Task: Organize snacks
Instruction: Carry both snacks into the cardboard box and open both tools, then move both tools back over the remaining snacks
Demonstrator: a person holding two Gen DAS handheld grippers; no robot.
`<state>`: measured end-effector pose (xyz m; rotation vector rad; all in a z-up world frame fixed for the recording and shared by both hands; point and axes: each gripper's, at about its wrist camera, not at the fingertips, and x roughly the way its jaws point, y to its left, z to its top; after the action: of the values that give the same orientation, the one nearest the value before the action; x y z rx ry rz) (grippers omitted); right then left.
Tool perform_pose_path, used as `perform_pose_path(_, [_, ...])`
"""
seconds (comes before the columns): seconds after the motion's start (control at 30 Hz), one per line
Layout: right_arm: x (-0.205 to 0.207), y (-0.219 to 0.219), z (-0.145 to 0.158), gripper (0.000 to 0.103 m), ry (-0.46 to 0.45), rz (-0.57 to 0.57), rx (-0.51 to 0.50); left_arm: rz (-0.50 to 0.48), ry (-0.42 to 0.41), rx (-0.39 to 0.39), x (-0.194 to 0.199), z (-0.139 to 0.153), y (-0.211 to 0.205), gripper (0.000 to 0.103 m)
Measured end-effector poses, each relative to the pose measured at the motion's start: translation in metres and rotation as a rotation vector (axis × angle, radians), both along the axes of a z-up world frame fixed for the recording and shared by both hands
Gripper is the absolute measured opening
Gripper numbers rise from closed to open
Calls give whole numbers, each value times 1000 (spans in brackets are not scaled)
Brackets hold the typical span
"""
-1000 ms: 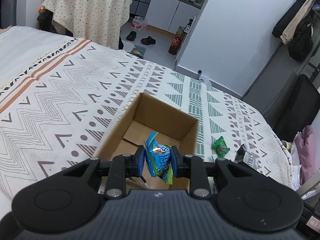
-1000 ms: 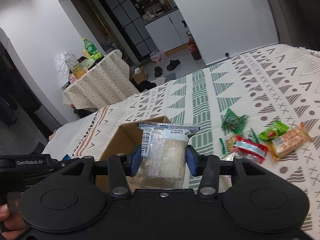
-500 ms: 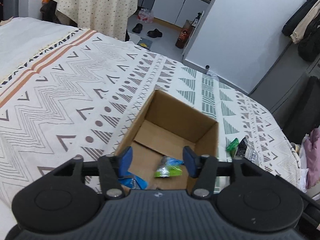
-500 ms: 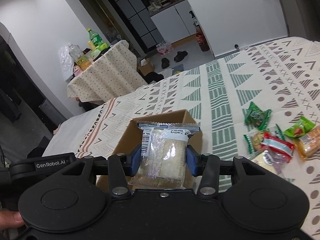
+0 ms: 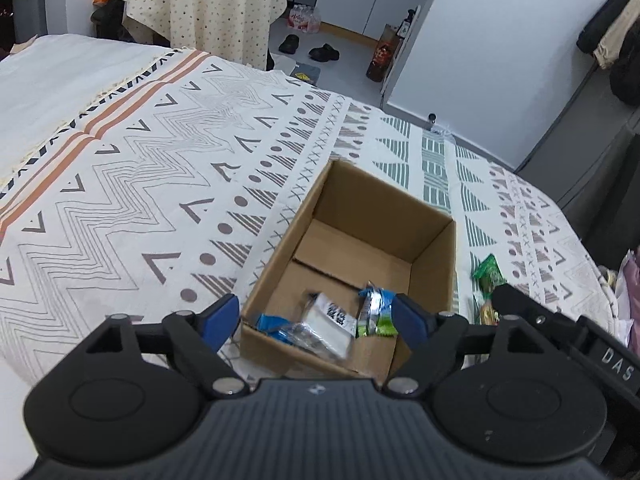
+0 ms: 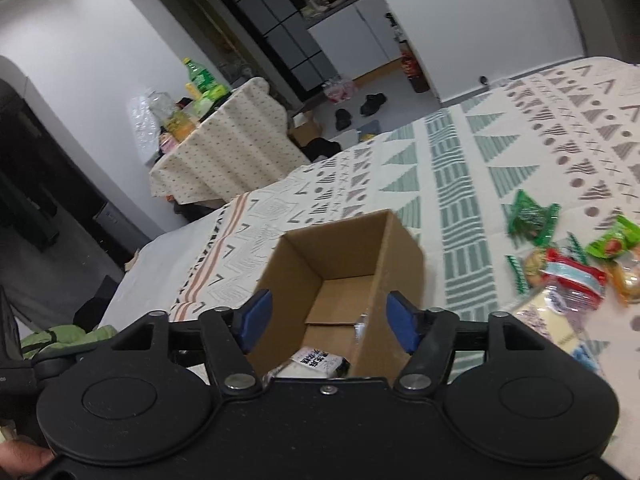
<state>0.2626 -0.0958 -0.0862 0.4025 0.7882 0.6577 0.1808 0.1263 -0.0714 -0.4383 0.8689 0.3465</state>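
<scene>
An open cardboard box [image 5: 434, 248] [image 6: 396, 244] sits on the patterned bedspread. Inside it lie a blue-and-green snack packet [image 5: 374, 312], a clear white packet [image 5: 326, 320] [image 6: 318, 362] and a blue packet [image 5: 272, 324]. My left gripper [image 5: 316, 318] hangs open just above the box's near end, with nothing between its fingers. My right gripper [image 6: 330, 322] is open too, over the same box. Several loose snacks lie to the right of the box: a green packet [image 6: 530, 218] [image 5: 490, 272], a light green one [image 6: 612, 242], a red-and-blue one [image 6: 572, 276].
A table with a dotted cloth [image 5: 204, 4] [image 6: 224, 152] stands beyond the bed, bottles on top. Shoes [image 5: 324, 51] lie on the floor by white cabinets. Part of the other gripper [image 5: 568, 336] shows at the right of the left wrist view. A thumb [image 6: 22, 458] shows lower left.
Both grippers opened. The left let the blue-and-green packet fall into the box; the right then dropped the clear white packet in beside it.
</scene>
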Motion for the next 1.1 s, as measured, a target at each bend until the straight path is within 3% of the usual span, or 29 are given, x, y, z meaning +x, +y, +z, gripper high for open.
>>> perform_pose_path(0.17, [-6,-18,5,78,-17,-28,-25,-26,-1,22,-5,2,-17,89])
perform_pose_path(0.23, [-8,-26,6,88,-17,-39,-33,-36,-1,31,-6,3,-24,95])
perform_pose_path(0.4, [-14,-45,9,95,-15,-53,-60,-46,-17,64,-9,9,-43,103])
perform_pose_path(1.1, [-22,-127,14,103,30,-94,-39,-74,-32,88,-15,24,-112,103])
